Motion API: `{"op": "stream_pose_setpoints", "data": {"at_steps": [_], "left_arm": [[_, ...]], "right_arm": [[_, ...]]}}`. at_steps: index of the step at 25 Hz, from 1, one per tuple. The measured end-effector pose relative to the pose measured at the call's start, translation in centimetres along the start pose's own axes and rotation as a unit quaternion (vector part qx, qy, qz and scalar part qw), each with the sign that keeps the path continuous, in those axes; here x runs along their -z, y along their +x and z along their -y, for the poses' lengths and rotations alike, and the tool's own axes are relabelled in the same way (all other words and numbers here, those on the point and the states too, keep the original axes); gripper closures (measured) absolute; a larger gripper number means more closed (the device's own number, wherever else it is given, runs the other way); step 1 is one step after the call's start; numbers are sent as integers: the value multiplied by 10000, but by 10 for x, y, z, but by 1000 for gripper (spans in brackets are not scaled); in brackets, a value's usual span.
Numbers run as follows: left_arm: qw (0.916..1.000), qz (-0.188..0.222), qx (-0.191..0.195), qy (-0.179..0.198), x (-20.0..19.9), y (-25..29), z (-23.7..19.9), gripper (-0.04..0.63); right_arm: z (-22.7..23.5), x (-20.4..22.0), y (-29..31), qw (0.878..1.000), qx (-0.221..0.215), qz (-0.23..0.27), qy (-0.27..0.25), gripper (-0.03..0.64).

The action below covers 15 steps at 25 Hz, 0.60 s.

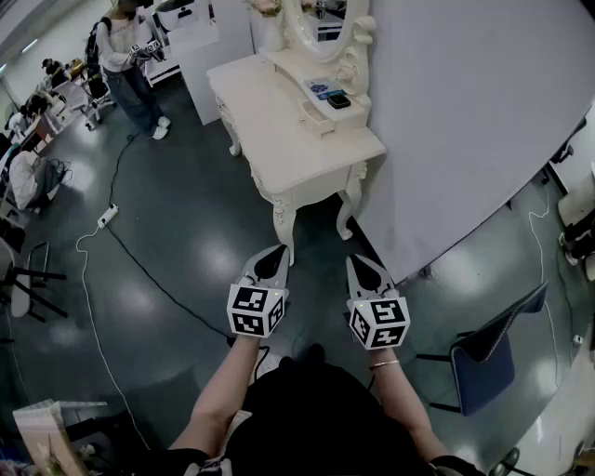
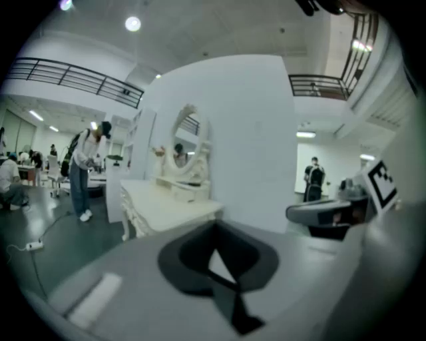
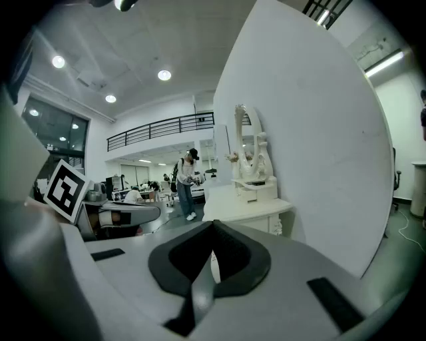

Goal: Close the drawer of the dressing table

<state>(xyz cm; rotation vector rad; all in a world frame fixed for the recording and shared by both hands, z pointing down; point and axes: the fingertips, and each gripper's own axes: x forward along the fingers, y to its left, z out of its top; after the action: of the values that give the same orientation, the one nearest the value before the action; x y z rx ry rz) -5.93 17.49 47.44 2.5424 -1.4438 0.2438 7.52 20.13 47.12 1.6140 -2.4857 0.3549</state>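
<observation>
The cream dressing table (image 1: 279, 139) stands against a white partition wall, its oval mirror (image 1: 316, 19) at the back. A small drawer (image 1: 317, 115) sticks out of the low shelf unit under the mirror. My left gripper (image 1: 276, 251) and right gripper (image 1: 359, 262) hang side by side over the dark floor, short of the table's near legs, both pointing at it. Each has its jaws shut with nothing between them. The left gripper view shows its closed tips (image 2: 214, 228) below the table (image 2: 166, 203). The right gripper view shows closed tips (image 3: 213, 226) and the table (image 3: 247, 208) beyond.
A white partition wall (image 1: 465, 121) runs along the table's right side. A person (image 1: 130, 65) stands at the far left by a white cabinet. A power strip (image 1: 107, 217) and its cable lie on the floor. A blue chair (image 1: 483, 358) sits at the right.
</observation>
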Motion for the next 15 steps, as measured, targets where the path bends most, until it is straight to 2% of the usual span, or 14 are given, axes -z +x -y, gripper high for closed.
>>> {"op": "stream_pose_setpoints", "data": {"at_steps": [15], "left_arm": [[9999,82,-67,113,-5,14,3,591]], "right_arm": [[9,-7,5,9995,-212,191,95,612]]}}
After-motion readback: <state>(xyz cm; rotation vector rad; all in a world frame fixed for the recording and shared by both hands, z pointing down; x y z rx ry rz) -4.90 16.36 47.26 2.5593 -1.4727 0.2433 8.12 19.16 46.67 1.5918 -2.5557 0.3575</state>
